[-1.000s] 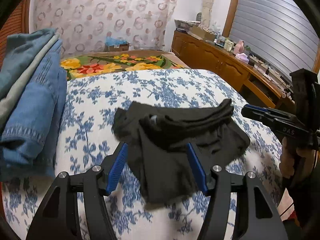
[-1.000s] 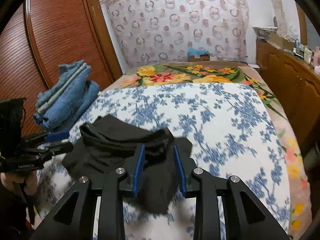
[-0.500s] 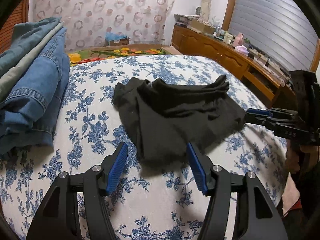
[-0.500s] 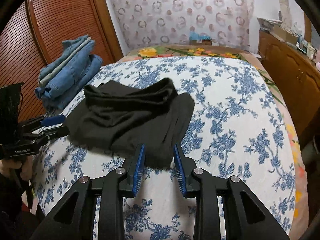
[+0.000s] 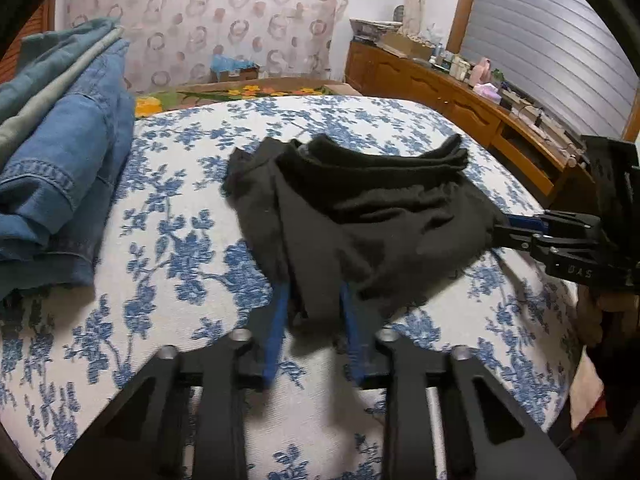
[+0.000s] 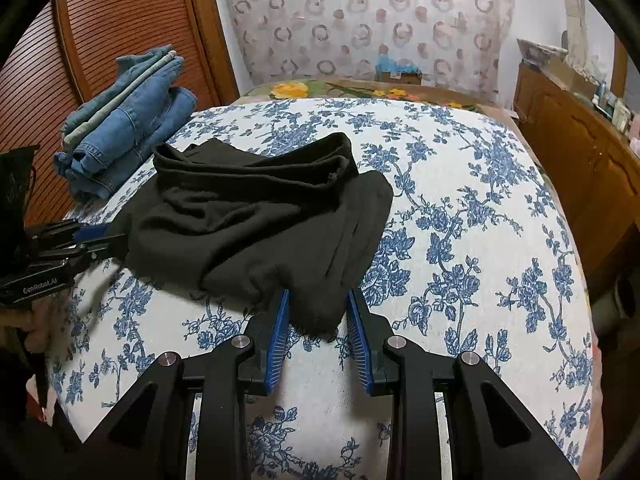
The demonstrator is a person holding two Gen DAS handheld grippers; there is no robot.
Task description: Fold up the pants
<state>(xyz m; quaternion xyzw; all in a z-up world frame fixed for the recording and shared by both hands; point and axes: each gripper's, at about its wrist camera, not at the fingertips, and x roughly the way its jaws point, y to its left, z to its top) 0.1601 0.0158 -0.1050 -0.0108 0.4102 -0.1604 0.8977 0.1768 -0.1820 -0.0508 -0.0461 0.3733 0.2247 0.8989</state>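
Pants, black and bunched, lay on the bed straight ahead of both my grippers, their thick waistband at the far side. My left gripper had its blue pads at either side of the near left corner of the cloth; its jaws were closing, narrow already, with a fold of the pants between them. My right gripper sat at the near right corner in the same way, jaws closing on a hanging flap of the same cloth, and the pads stood just beside the fabric; whether they pressed it yet I could not tell. Beyond my left gripper, off to its left, a stack of folded denim rested on the flowered bedspread, well apart from the pants. A wooden dresser ran along the wall to the right.
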